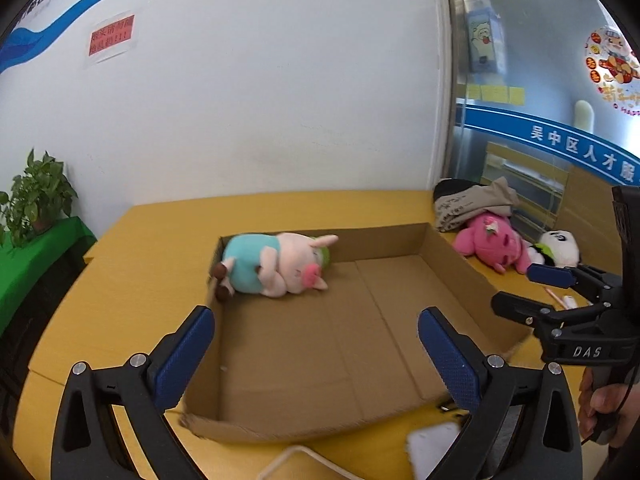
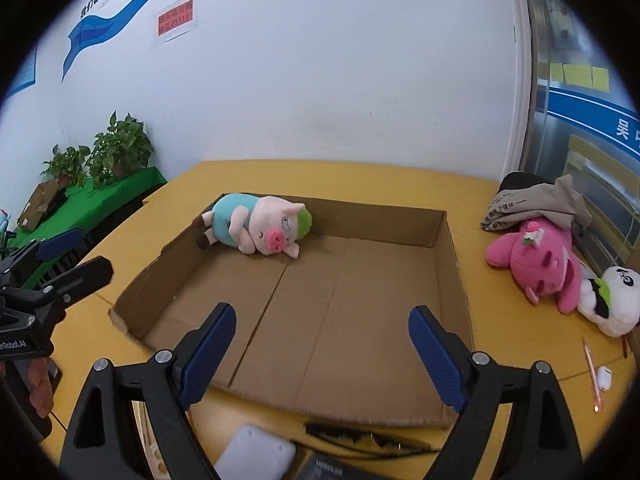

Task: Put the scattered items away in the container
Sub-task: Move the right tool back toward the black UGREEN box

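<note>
A shallow cardboard box (image 1: 452,256) (image 2: 456,264) lies open on the yellow table. A pig plush in a teal shirt (image 1: 272,266) (image 2: 256,228) lies in its far left corner. A pink plush (image 1: 492,242) (image 2: 536,264), a white panda plush (image 1: 560,248) (image 2: 616,300) and a folded grey cloth (image 1: 472,202) (image 2: 536,204) lie on the table right of the box. My left gripper (image 1: 316,336) is open and empty over the box's near part; it also shows in the right wrist view (image 2: 76,252). My right gripper (image 2: 322,334) is open and empty above the box's near edge; it also shows in the left wrist view (image 1: 524,286).
A pen (image 2: 591,368) and a small white case (image 2: 604,376) lie on the table at the right. A white pad (image 2: 256,456) (image 1: 432,448), glasses (image 2: 368,440) and a cable (image 1: 296,456) lie near the front edge. Potted plants (image 2: 116,152) stand on a green table at the left.
</note>
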`<action>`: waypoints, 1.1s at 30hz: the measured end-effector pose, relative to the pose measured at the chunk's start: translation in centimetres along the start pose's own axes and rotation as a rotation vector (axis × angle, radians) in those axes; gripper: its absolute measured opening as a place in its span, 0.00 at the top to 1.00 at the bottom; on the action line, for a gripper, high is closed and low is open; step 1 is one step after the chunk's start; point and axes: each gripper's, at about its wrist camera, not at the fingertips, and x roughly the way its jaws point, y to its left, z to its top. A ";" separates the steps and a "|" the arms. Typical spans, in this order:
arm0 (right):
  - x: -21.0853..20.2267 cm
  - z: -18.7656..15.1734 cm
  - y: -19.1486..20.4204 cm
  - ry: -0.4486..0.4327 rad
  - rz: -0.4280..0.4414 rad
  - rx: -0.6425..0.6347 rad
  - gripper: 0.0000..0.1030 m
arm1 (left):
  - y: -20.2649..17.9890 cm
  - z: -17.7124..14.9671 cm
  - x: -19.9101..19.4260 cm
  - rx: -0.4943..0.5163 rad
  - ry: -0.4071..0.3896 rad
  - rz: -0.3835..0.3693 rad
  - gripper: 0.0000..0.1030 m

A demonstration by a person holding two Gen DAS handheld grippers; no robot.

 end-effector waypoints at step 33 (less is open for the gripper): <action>-3.4 -3.1 -1.1 -0.009 0.014 0.003 0.14 | -5.4 -1.8 -2.0 -0.013 0.051 -0.074 0.00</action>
